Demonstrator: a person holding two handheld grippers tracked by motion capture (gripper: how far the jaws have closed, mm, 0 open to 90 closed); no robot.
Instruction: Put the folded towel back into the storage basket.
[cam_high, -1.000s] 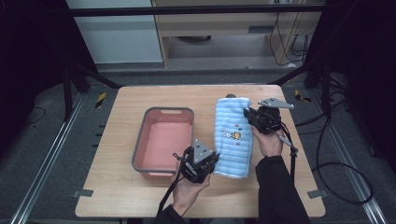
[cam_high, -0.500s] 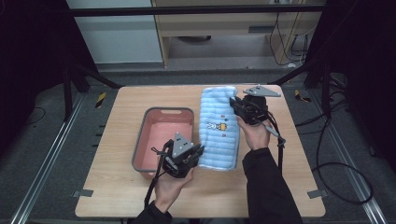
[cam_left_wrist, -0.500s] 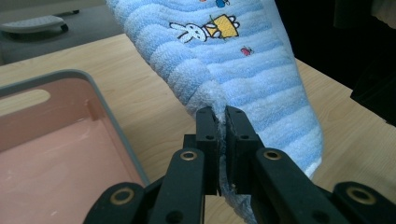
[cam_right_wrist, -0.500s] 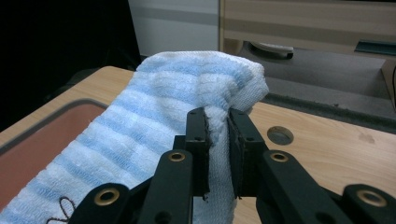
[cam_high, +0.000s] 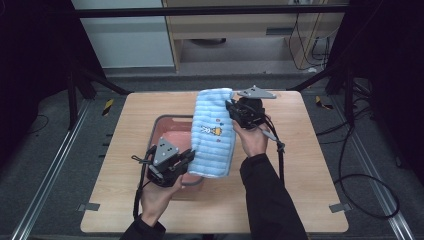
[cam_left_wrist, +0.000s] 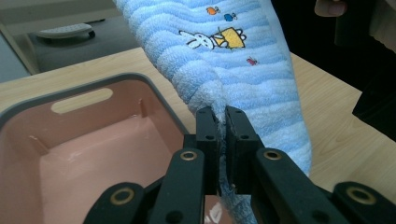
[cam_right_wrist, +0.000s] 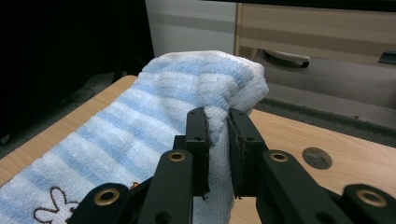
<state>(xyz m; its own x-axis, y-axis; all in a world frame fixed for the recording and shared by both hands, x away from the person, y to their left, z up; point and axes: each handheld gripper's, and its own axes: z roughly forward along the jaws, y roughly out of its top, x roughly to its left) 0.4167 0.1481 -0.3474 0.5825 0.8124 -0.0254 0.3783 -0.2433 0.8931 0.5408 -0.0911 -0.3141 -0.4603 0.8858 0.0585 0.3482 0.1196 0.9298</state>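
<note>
The blue striped towel (cam_high: 214, 132) hangs stretched between both tongs above the table (cam_high: 310, 165), its left edge over the pink tub (cam_high: 170, 129). The left gripper (cam_high: 189, 156) is clamped on the near end, the right gripper (cam_high: 231, 107) on the far end. Lifting appears done; lowering into the tub seems to remain. The tub's right rim lies beneath the cloth and could snag it.

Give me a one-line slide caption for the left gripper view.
Left gripper pinches a blue striped towel with a rabbit print beside the pink bin.
</note>
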